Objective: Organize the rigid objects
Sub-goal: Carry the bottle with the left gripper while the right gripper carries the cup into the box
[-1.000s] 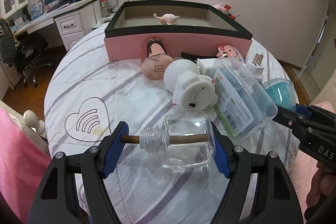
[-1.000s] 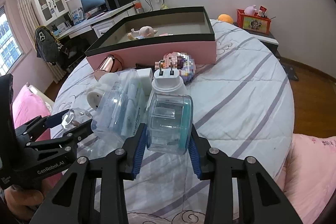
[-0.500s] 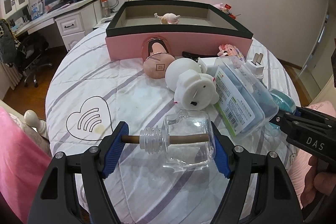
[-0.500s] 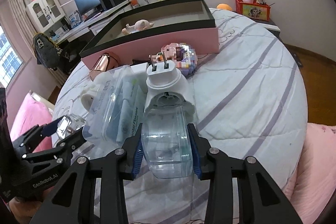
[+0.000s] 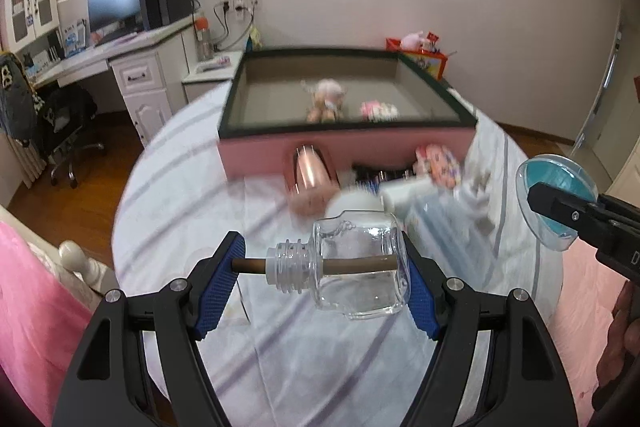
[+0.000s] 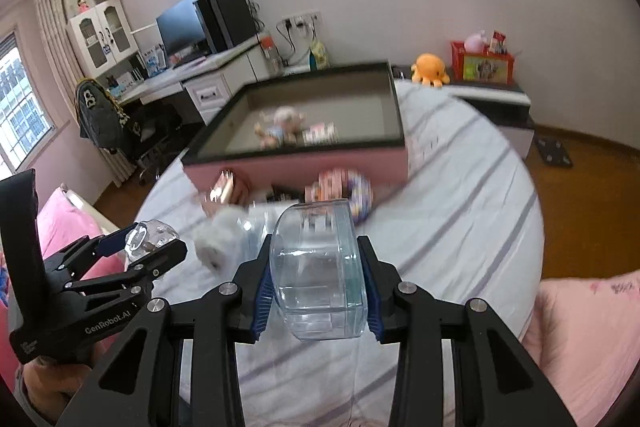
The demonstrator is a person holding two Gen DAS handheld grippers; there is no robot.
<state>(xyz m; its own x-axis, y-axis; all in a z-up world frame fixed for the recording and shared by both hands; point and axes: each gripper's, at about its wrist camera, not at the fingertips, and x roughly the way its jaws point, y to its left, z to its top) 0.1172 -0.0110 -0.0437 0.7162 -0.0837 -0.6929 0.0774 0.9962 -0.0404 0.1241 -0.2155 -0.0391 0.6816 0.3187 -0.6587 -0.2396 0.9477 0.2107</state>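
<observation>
On striped tablecloth (image 5: pixel 180 211), pink-sided box (image 5: pixel 344 155)

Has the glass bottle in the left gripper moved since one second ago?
Yes. The glass bottle, clamped in the left gripper, has been lifted off the bedspread; the pink box now sits lower in the left wrist view.

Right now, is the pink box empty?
No, the pink box already holds a small plush toy and a little pink item.
</observation>
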